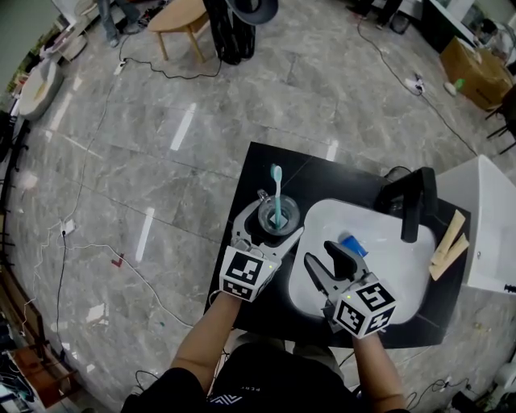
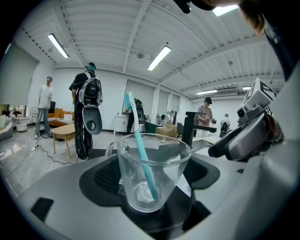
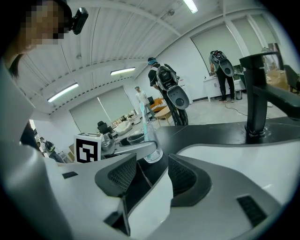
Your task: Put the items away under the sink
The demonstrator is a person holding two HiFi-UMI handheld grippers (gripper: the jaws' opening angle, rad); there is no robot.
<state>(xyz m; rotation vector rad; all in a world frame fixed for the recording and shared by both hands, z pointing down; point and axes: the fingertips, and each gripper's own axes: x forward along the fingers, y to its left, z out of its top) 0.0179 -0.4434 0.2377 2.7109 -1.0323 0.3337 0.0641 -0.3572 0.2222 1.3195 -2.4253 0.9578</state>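
Around glass cup (image 2: 152, 173), left gripper (image 1: 280, 218) jaws spread; right gripper (image 1: 320, 252) jaws spread above sink (image 1: 387, 242).

Overhead downward, two low views, seemingly sharing cup (image 2: 164, 178)

bg only | grey marble floor (image 1: 242, 105) | wooden table (image 1: 181, 16) at far edge | cardboard box (image 1: 476, 71) top right | person with backpack (image 2: 86, 101) standing just beside the table | second person (image 2: 45, 101) further left | ceiling strip lights (image 2: 159, 57) lit
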